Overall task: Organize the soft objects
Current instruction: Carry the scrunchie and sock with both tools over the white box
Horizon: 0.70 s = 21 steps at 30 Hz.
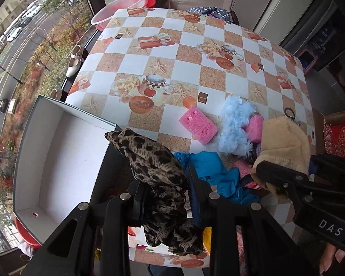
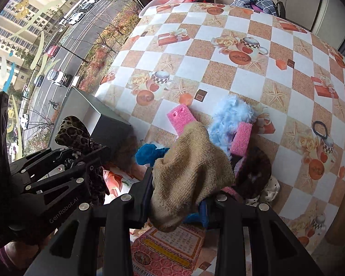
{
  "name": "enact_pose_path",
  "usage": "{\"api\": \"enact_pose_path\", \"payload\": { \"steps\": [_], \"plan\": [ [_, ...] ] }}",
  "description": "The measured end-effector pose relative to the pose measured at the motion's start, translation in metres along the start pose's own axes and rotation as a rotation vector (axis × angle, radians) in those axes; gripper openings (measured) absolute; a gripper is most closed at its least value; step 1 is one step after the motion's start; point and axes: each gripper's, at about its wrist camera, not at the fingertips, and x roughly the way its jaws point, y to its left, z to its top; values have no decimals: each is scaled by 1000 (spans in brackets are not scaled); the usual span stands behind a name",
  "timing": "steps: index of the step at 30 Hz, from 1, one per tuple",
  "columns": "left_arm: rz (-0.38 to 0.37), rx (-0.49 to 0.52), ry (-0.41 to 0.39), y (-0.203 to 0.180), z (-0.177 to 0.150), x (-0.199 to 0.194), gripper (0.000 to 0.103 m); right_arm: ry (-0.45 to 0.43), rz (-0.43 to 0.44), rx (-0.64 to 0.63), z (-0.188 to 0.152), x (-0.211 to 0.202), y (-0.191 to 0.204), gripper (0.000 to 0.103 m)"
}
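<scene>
My left gripper (image 1: 166, 195) is shut on a leopard-print cloth (image 1: 154, 158) that bunches up between its fingers, lifted beside the open white-lined box (image 1: 55, 156) at the left. My right gripper (image 2: 177, 197) is shut on a beige knitted cloth (image 2: 191, 161), raised over the pile. In the left wrist view the same beige cloth (image 1: 285, 142) shows at the right, and in the right wrist view the leopard cloth (image 2: 73, 131) shows at the left. On the table lie a pink sponge (image 1: 197, 125), a second pink sponge (image 2: 241, 138), a light blue fluffy piece (image 1: 235, 126) and a bright blue cloth (image 1: 209, 165).
The checked tablecloth (image 1: 172, 53) stretches away beyond the pile. A black hair tie (image 2: 320, 130) lies at the right. A pink basin (image 1: 122, 7) and a chair with dark checked fabric (image 1: 216, 11) stand past the far edge. A window runs along the left.
</scene>
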Motion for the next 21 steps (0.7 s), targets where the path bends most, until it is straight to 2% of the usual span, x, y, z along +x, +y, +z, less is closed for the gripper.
{"api": "enact_pose_path", "payload": {
  "steps": [10, 15, 21],
  "plan": [
    [-60, 118, 23, 36, -61, -26, 32, 5, -41, -5, -44, -4, 71, 35],
    [-86, 112, 31, 59, -80, -31, 32, 35, -52, -12, -62, 6, 101, 35],
    [-85, 65, -7, 91, -85, -41, 32, 78, -60, -49, -68, 24, 137, 35]
  ]
}}
